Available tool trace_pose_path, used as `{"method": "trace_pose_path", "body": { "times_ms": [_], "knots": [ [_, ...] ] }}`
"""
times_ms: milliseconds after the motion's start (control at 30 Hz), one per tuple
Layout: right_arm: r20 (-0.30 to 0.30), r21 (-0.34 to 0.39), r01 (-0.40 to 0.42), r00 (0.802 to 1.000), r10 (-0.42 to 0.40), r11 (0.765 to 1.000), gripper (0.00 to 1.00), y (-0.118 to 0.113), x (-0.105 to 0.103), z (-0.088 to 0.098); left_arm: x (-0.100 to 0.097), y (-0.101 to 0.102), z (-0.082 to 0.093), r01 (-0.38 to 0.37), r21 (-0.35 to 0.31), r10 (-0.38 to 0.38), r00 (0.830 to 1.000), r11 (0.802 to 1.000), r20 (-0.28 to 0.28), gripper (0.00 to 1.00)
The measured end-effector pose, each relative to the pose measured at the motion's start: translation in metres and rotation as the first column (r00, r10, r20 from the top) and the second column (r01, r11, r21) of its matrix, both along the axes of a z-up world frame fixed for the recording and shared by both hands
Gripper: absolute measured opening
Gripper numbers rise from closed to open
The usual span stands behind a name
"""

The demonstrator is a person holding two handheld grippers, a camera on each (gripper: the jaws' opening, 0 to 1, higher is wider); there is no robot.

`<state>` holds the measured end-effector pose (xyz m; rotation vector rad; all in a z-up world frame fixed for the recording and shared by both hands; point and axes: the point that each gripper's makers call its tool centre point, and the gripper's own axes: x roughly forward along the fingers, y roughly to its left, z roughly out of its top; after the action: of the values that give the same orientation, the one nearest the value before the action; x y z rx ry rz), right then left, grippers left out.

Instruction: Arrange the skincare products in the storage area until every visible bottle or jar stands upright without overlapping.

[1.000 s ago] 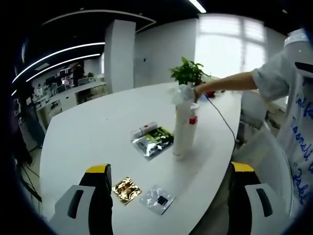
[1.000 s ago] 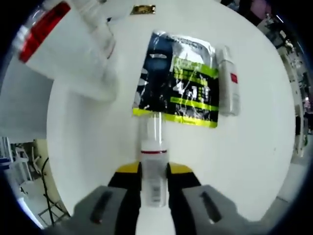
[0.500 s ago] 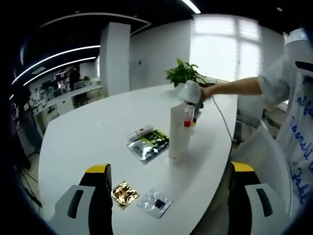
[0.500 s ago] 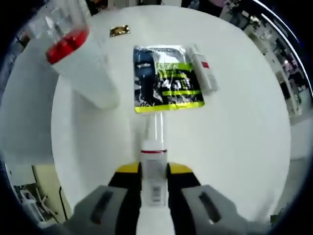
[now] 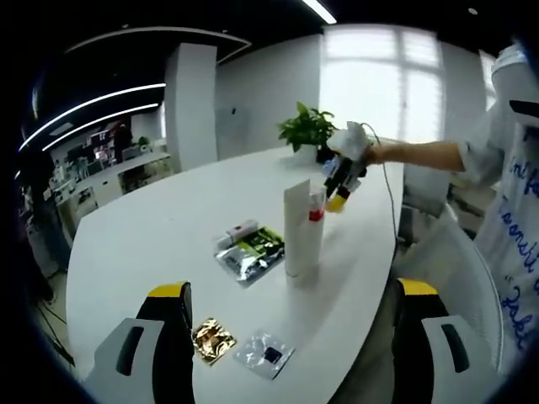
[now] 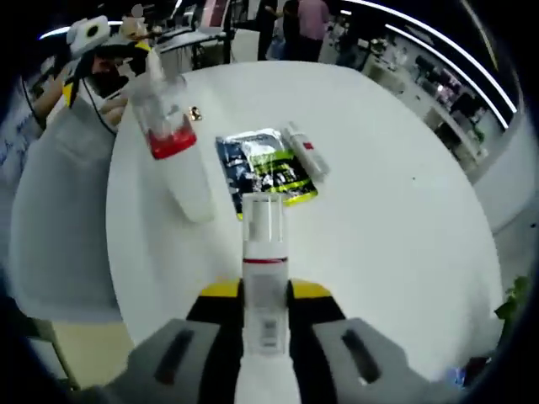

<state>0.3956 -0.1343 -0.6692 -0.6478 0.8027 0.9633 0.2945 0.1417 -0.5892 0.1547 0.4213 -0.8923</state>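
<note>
Right gripper (image 6: 265,295) lifted — bottle (image 6: 263,252) clamped between jaws | left apart

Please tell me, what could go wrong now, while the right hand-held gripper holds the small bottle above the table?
1. The right hand-held gripper clamps the small bottle only low on its body, so it might slip or tilt when set down.
2. The tall white tube stands close to the bottle with the red band; a nudge could topple both.
3. The green-and-black sachet lies flat nearby; a bottle placed on it may overlap or wobble.
</note>
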Motion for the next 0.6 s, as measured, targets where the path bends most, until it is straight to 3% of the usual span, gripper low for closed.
{"method": "trace_pose_path", "body": {
  "times_ms": [333,600],
  "knots": [
    [0.069,0.213,0.023,0.997,-0.038,0.977,0.19,0.023,-0.018,0.052,-0.001,-0.005,0.004,0.007,-0.001,-0.007,1.0,1.0,0.01,0.97],
    [0.082,0.323,0.022,0.995,-0.051,0.946,0.19,0.036,-0.041,0.075,-0.003,-0.01,0.008,0.009,-0.007,-0.009,1.0,1.0,0.024,0.97]
  ]
}}
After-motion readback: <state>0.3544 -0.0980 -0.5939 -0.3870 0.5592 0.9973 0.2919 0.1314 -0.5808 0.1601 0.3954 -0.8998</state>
